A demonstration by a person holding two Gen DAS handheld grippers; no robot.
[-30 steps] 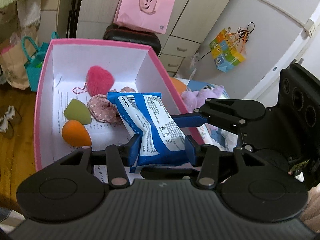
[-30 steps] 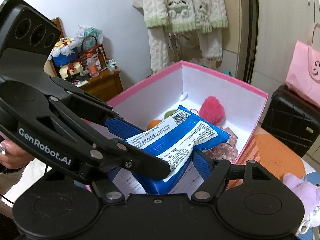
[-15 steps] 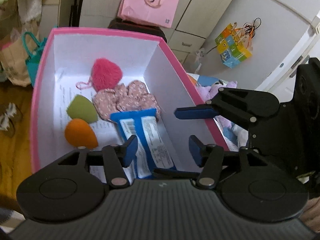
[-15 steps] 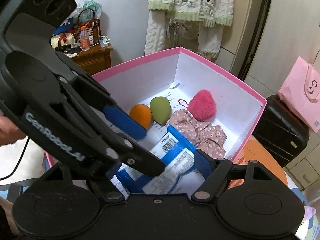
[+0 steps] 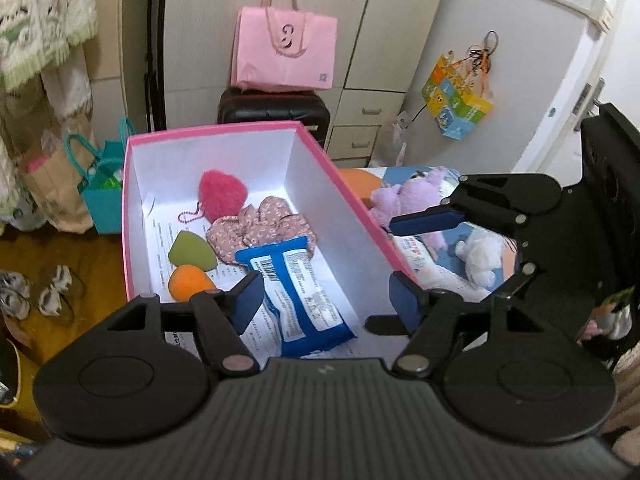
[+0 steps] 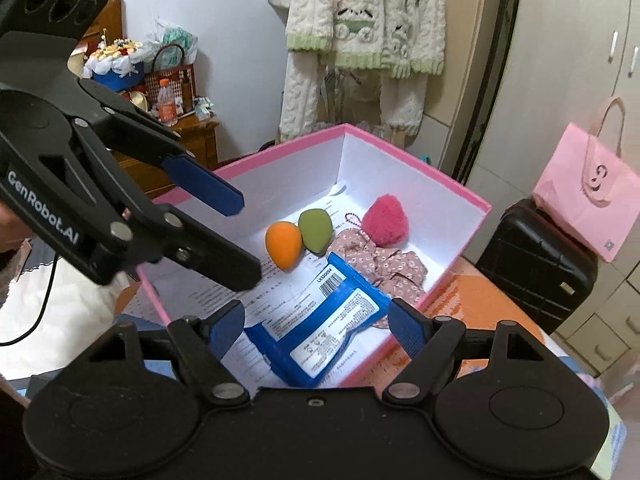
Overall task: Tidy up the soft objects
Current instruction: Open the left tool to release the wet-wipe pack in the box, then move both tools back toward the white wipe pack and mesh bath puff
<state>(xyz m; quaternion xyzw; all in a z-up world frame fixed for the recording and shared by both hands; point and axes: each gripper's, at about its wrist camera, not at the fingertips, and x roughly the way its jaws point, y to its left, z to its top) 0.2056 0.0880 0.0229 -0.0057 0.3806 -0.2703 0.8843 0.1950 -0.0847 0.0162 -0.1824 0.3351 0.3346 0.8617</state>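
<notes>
Pink box [image 5: 132, 216] is the landmark; white inside, printed paper lining its floor.

Left gripper [image 5: 324, 300]: jaws parted and widening, nothing between the blue pads. They hang above the near end of the box, clear of the blue wipes pack [image 5: 296, 292].

Right gripper [image 6: 316, 320]: jaws spread wide, empty, poised over the box's near rim. The pack [image 6: 324, 320] shows in the gap below them, untouched.

Wipes pack lies flat on the box floor at the near end, released, its far end against the floral fabric piece [image 5: 260, 228].

Also in the box: orange sponge egg [image 5: 188, 282] and green sponge egg [image 5: 188, 248] side by side along the left wall; pink fluffy heart charm [image 5: 222, 194] toward the far end, just beyond the floral fabric.

Outside the box, to its right in the left wrist view: purple plush toy [image 5: 404, 196] and small white plush [image 5: 480, 256].

Beyond the box's far wall: black suitcase [image 5: 276, 108] with a pink bag [image 5: 284, 52] on top.
</notes>
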